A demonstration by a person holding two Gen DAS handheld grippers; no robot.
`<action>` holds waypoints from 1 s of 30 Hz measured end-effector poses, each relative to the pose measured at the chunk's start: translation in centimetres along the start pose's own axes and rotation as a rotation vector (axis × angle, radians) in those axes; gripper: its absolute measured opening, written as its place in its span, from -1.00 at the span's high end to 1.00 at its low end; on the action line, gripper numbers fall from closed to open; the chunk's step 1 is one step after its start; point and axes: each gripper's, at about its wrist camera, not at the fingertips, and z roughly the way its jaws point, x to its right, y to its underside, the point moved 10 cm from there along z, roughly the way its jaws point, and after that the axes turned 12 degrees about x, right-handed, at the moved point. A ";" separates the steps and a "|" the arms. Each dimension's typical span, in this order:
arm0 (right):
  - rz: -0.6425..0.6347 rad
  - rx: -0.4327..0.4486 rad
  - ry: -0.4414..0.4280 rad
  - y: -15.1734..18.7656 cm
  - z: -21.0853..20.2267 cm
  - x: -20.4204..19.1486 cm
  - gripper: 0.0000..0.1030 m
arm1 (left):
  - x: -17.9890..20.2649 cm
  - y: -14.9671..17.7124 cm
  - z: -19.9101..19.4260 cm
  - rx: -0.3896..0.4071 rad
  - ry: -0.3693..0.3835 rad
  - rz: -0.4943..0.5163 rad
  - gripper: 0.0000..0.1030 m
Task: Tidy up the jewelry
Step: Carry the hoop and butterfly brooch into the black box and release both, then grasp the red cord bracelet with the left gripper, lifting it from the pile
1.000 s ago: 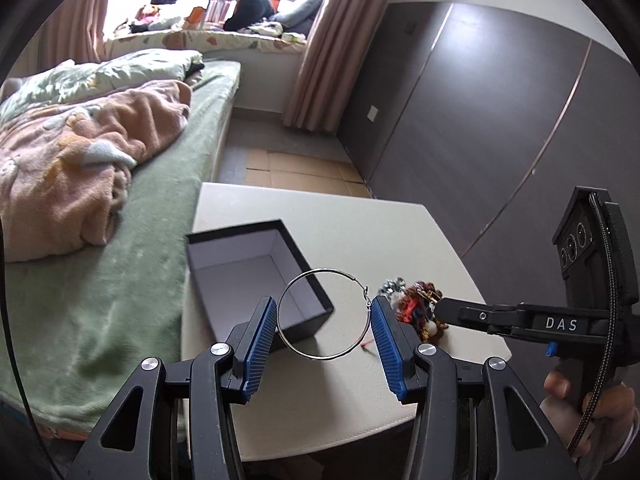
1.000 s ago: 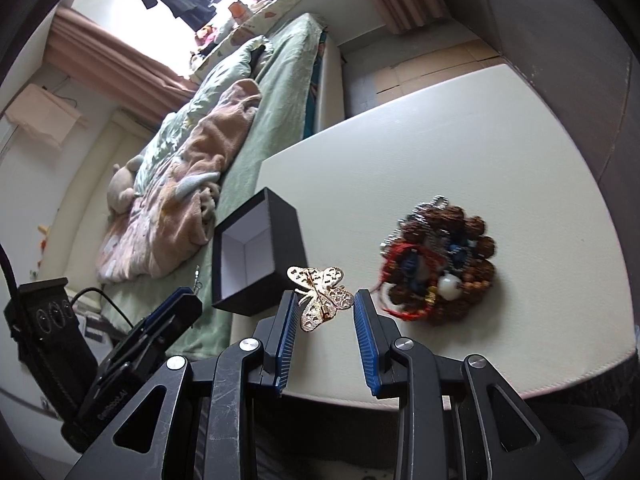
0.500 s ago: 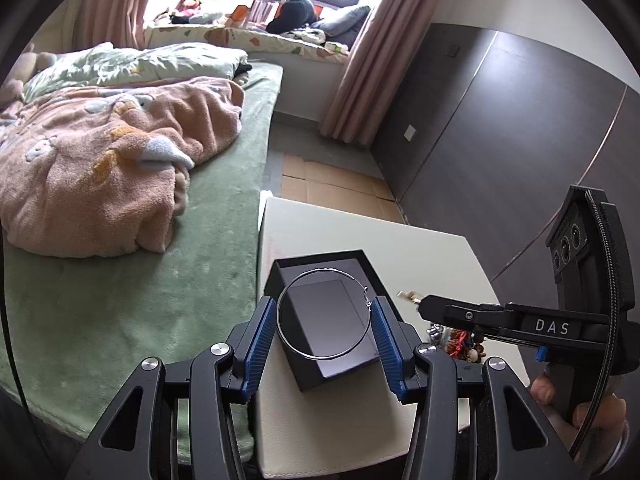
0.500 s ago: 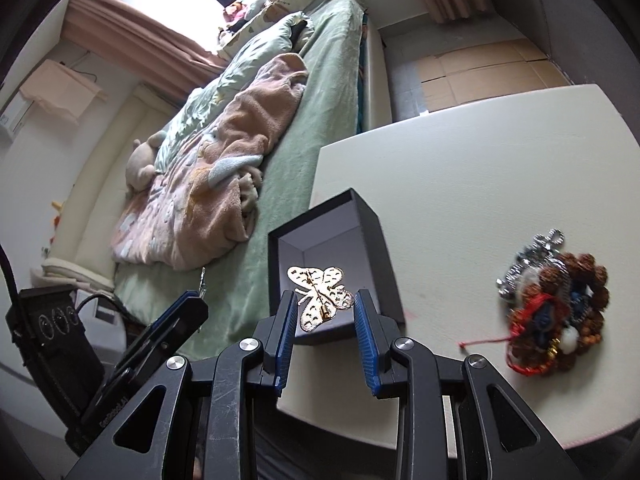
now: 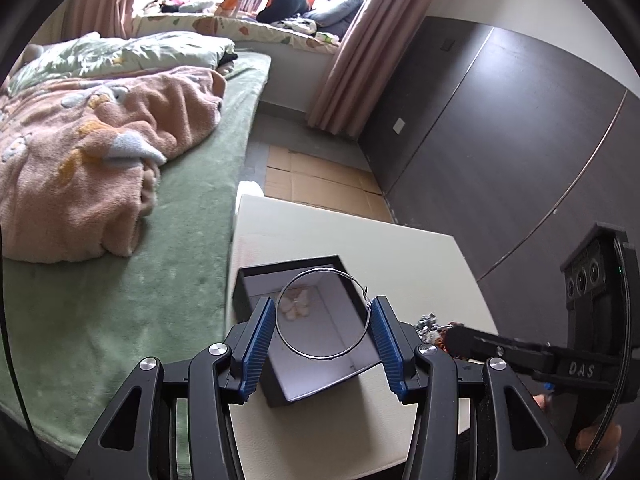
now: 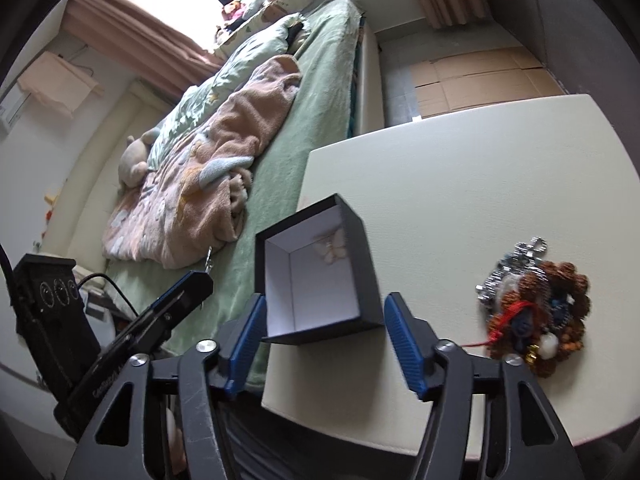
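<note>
1. Hoop earring, thin and silver, sits clamped between the blue pads of the left gripper, held flat right above the open black box.
2. The left gripper's fingers are spread only as far as the hoop's width, pressing it from both sides (its little clasp pokes out by the right pad).
3. Over on the right gripper, the fingers stand wide apart with nothing between them, poised at the near edge of that same black box.
4. Down inside the box, on its pale floor, lies the gold butterfly brooch, a bit blurred; the right wrist view shows it too, towards the far wall of the box.
5. The box rests on the cream table, close to its left edge.
6. To the right of the box, well apart from it, is the tangled heap of bead bracelets: brown beads, red cord, a silvery chain piece.
7. Beyond the table, a bed with a green cover and a crumpled pink blanket.
8. Farther back, flattened cardboard on the floor and pink curtains by the window.
</note>
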 end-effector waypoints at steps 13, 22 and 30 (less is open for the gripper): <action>0.145 0.088 0.082 0.8 -6.4 8.3 -0.59 | 2.9 0.2 0.7 -0.010 0.013 -0.008 -0.74; 0.213 0.139 0.098 1.6 -9.3 11.8 -0.59 | 8.0 2.4 1.3 -0.043 0.064 0.076 -0.74; 0.267 0.174 0.124 2.4 -11.4 15.3 -0.59 | 12.6 5.6 2.7 -0.098 0.118 0.167 -0.73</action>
